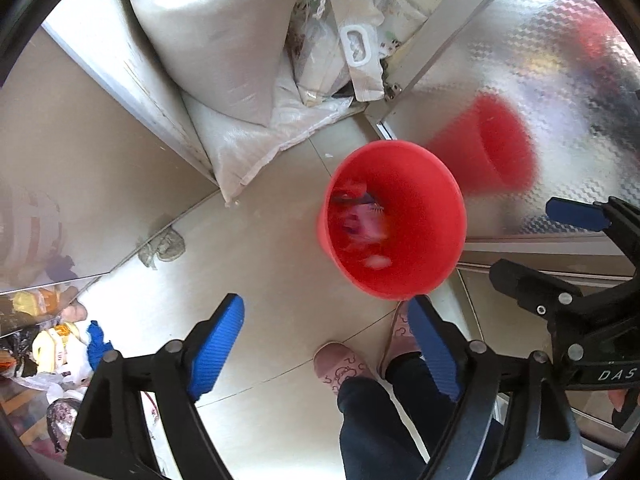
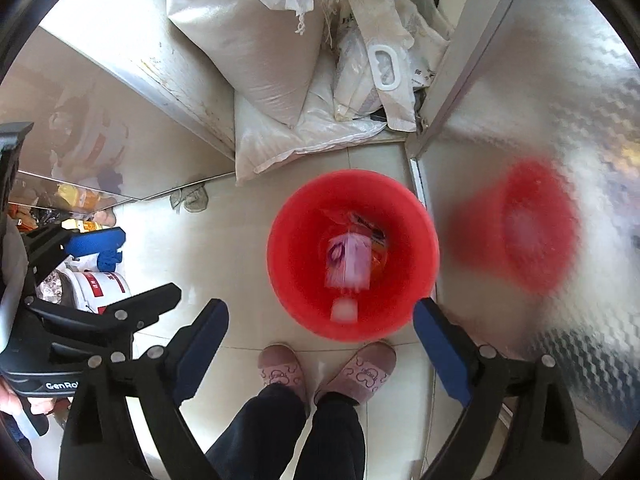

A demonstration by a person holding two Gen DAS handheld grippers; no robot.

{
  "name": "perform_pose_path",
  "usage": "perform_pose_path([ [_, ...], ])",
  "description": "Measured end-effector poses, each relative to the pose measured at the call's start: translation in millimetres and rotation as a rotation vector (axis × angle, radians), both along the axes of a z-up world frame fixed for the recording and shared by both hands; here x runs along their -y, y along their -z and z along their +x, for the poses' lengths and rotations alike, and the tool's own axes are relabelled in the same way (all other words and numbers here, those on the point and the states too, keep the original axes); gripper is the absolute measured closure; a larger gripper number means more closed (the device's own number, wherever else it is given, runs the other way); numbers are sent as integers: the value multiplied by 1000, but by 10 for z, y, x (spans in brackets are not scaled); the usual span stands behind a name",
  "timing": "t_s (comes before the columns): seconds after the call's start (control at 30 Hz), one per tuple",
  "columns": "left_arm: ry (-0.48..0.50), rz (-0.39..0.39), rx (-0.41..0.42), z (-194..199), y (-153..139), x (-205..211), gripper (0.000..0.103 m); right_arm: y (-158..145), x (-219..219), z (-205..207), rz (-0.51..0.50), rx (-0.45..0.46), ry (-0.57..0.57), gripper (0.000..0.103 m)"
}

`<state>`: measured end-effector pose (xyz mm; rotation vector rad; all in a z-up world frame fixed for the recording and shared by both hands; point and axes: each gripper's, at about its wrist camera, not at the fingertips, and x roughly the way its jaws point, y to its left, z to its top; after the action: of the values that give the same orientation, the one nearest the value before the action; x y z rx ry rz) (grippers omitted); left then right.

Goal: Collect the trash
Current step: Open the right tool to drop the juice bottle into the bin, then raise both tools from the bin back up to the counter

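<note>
A red bucket stands on the pale tiled floor. Inside it lie a pink wrapper, some orange and red packaging and a small white piece. A crumpled grey scrap lies on the floor by the cabinet's corner. My left gripper points down, open and empty, over the floor at the bucket's near edge. My right gripper hangs open and empty over the bucket's near rim. Each gripper also shows at the edge of the other's view.
White woven sacks and plastic bags fill the corner behind the bucket. A shiny metal door on the right reflects the bucket. A person's pink slippers stand just before it. Packets and a white pail sit at the left.
</note>
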<state>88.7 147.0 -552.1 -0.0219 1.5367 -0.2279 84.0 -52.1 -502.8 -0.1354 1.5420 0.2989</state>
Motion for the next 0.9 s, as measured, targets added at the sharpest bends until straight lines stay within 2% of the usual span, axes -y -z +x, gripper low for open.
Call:
perform_pose_path([
  [0.1, 7, 2, 24, -23, -269, -17, 21, -241, -29, -30, -9, 14, 5, 10],
  [0.2, 11, 8, 61, -51, -649, -34, 21, -609, -44, -41, -15, 62, -1, 10],
  [0.6, -36, 0, 251, -193, -2669, -57, 20, -2532, -74, -208, -26, 278, -9, 6],
  [0.73, -33, -23, 309, -281, -3182, -15, 20, -3097, -44, -329, -43, 347, -10, 5],
  [0.9, -20, -42, 359, -374, -3707, 78, 18, -3591, 78, -472, -57, 409, 27, 3],
])
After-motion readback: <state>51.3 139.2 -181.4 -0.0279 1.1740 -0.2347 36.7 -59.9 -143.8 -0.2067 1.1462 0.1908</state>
